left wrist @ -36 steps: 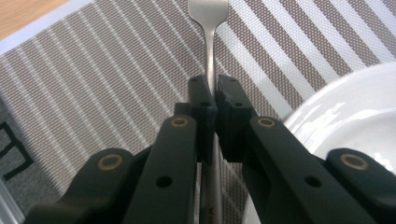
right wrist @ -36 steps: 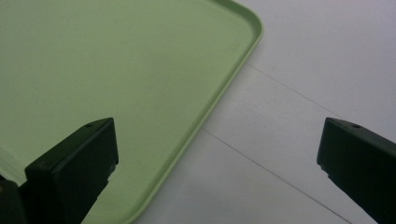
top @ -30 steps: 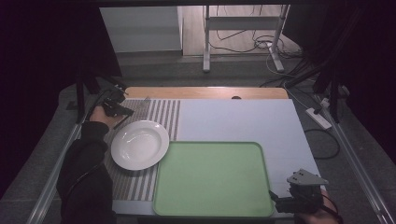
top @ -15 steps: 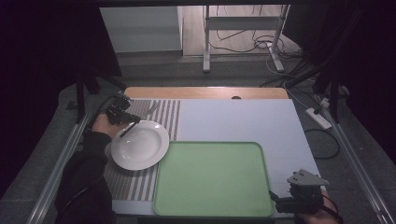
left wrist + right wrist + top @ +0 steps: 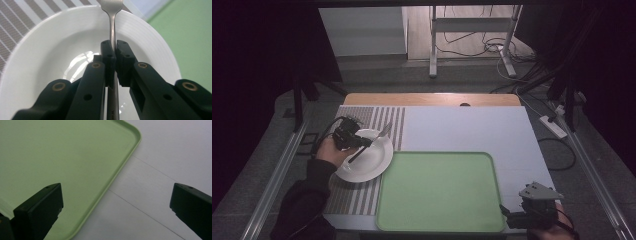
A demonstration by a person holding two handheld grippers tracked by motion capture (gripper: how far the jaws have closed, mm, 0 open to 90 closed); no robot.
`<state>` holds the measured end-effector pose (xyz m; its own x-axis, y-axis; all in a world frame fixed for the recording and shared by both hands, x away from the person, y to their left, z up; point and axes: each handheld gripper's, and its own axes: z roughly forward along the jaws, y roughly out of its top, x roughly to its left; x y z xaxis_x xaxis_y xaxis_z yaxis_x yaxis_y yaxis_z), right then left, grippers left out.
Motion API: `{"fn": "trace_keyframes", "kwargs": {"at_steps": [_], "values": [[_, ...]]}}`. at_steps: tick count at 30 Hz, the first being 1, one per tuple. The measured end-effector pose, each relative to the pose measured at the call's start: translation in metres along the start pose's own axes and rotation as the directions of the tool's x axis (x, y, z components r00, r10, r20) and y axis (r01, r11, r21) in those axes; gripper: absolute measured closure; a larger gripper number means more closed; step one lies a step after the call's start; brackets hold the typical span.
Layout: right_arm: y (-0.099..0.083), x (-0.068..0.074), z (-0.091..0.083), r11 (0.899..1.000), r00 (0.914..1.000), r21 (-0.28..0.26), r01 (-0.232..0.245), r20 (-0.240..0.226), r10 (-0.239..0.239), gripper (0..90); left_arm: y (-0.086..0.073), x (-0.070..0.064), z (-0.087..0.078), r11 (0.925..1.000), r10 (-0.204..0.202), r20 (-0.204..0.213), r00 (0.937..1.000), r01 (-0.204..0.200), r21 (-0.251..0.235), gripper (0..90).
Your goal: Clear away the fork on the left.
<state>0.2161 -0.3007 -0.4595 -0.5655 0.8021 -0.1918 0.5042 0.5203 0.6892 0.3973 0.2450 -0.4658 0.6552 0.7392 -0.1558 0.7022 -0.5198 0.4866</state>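
A white plate (image 5: 373, 161) lies on the striped placemat (image 5: 354, 197) at the table's left. My left gripper (image 5: 362, 143) hovers over the plate, shut on the handle of a metal fork (image 5: 383, 132) whose tines point toward the far right. In the left gripper view the fork (image 5: 113, 27) runs between the closed jaws, above the plate (image 5: 45, 45). The green tray (image 5: 439, 192) lies bare at the front middle. My right gripper (image 5: 512, 216) rests at the front right corner, open, straddling the tray's edge (image 5: 117, 176).
The pale table top (image 5: 472, 127) stretches behind the tray, with a wooden strip (image 5: 432, 99) along its far edge. Metal rails (image 5: 274, 175) run along both sides. A stand and cables (image 5: 482, 47) sit on the floor beyond.
My left gripper has moved from the placemat's far left corner toward the right and nearer, carrying the fork over the plate. The right gripper has stayed in place.
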Motion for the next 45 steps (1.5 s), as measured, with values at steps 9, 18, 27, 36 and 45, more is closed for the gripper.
{"fn": "trace_keyframes", "kwargs": {"at_steps": [9,18,27,36,45], "values": [[-0.001,0.0,-0.002,1.0,0.9999,-0.013,0.011,-0.005,-0.011,0.0,-0.012,-0.034,-0.001,0.9999,0.013,0.006,0.9999,-0.013,-0.001,84.9],[-0.001,0.001,-0.002,1.0,0.9997,-0.013,0.025,-0.008,-0.025,0.0,-0.018,-0.08,0.009,0.9989,0.044,0.038,0.9983,-0.045,0.013,84.9],[-0.001,0.002,-0.002,0.999,0.9995,-0.017,0.03,-0.01,-0.03,0.0,-0.016,-0.129,0.033,0.9967,0.061,0.091,0.994,-0.065,0.048,84.8],[-0.001,0.002,-0.002,0.999,0.9994,-0.016,0.031,-0.015,-0.031,0.0,-0.017,-0.155,0.054,0.9971,0.029,0.099,0.9947,-0.035,0.068,84.8],[-0.001,0.001,-0.002,0.999,0.9995,-0.023,0.027,-0.018,-0.027,0.0,-0.02,-0.162,0.068,0.9926,0.039,0.078,0.9962,-0.047,0.112,83.3]]}}
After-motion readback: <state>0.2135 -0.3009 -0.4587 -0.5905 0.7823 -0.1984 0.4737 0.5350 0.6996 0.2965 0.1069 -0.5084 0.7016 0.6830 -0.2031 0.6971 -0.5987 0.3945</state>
